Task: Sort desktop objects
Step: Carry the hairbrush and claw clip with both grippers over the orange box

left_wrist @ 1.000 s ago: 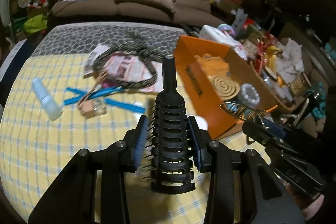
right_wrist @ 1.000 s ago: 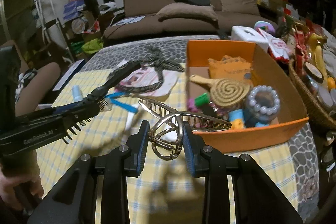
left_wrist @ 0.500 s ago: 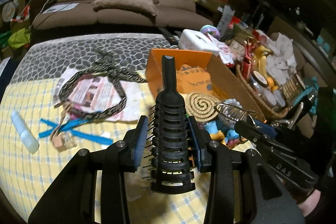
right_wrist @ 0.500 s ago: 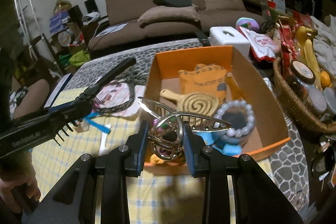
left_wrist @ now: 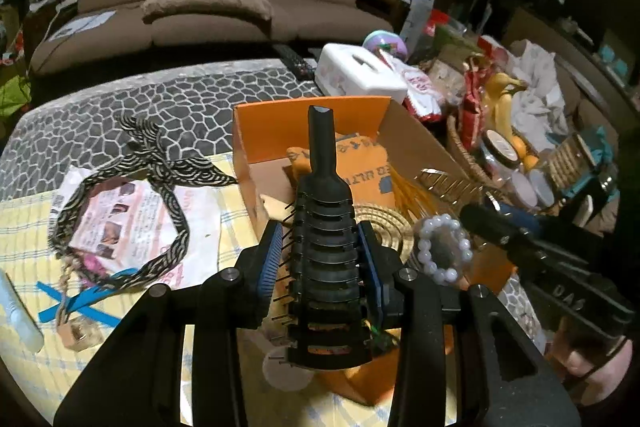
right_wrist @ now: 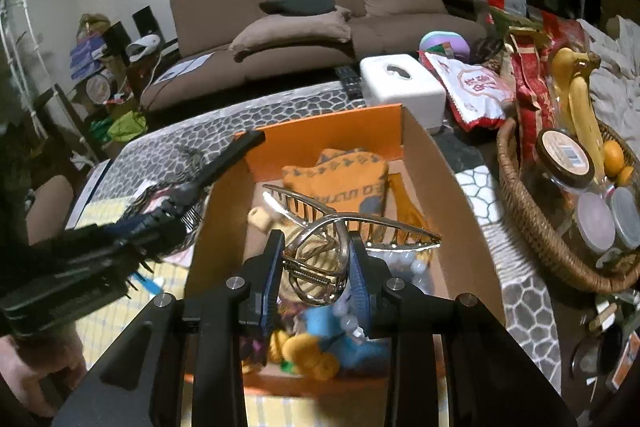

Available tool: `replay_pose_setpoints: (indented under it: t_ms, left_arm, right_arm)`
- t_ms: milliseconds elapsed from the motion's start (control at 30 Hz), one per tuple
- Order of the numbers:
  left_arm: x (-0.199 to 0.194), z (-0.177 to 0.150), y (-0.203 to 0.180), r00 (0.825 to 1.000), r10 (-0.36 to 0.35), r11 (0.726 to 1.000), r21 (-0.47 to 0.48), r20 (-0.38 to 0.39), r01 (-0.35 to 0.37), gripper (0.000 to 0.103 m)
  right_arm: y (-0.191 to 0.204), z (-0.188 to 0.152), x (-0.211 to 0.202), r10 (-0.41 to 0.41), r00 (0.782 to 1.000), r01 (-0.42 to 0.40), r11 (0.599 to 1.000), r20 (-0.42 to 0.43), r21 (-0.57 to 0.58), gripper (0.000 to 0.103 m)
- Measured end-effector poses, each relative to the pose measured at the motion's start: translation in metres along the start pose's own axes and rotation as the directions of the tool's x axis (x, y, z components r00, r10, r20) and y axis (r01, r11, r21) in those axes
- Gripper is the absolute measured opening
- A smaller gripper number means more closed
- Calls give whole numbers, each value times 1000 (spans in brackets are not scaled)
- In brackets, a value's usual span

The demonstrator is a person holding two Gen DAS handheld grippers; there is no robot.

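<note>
I have both hands loaded over the orange box (right_wrist: 472, 211), which fills the middle of the right wrist view. My left claw (left_wrist: 320, 259) is closed about a third of the way onto the black vented hairbrush (left_wrist: 326, 243), pads pressing the sides of its head, the handle pointing up toward the box's far wall in the centre of the left wrist view. My right claw (right_wrist: 316, 267) is closed to a similar narrow gap on the gold hair clip (right_wrist: 344, 227), gripping its looped spring end while the toothed jaws stick out toward the right over the box interior. The box already holds an orange pouch (right_wrist: 336, 175), a woven spiral mat (left_wrist: 384, 223), a bead bracelet (left_wrist: 442, 247) and some small bright toys at its near end. I judge the step to be dropping both items in, and to do it well I would bring each one clear inside the walls before letting go; the brush is long, so I would lower its handle past the far wall, not let it bridge the rim. The clip could snag its teeth on the pouch, so I'd release it low over the bracelet area. A patterned headband (left_wrist: 160, 187) and blue strips (left_wrist: 86, 301) wait on the yellow checked surface (left_wrist: 24, 227) at the left of the left wrist view.
</note>
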State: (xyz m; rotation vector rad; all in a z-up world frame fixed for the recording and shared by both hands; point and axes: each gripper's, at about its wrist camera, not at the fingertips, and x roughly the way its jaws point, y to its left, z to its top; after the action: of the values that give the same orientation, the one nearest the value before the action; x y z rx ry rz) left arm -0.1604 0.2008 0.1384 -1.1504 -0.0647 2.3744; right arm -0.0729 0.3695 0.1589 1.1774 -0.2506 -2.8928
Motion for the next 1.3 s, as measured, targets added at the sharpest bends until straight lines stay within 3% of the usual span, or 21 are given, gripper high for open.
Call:
replay_pose_setpoints:
  t_ms: [767, 1300]
  left_arm:
    - [70, 28, -10, 997, 6, 997, 82, -71, 0, 35]
    - [110, 34, -12, 987, 29, 993, 116, -159, -10, 35]
  right_arm:
    - [-37, 38, 79, -29, 994, 29, 1000, -101, -6, 31]
    - [-49, 40, 134, -36, 969, 37, 999, -245, -4, 31]
